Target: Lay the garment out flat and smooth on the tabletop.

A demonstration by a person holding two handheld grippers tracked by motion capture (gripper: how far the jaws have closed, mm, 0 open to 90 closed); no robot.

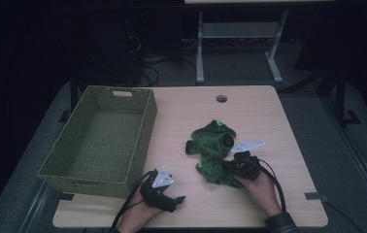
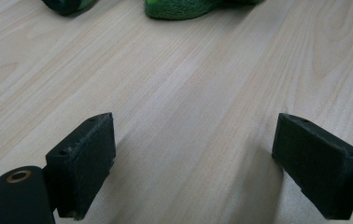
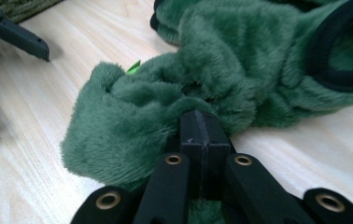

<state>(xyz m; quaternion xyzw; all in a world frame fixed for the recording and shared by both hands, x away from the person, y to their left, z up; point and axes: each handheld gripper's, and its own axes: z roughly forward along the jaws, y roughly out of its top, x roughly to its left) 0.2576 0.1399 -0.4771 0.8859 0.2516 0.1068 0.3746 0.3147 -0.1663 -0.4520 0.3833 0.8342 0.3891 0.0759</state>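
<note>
Where jaws pinch it, green fleece garment point(image 3: 240, 70) hides right gripper point(image 3: 202, 122) tips

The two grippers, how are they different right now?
The left gripper has its fingers wide apart with nothing between them; the right gripper has its fingers pressed together on the fuzzy green cloth. The left sits over bare table; the right is at the cloth's edge. Both are black and held in a hand.
</note>
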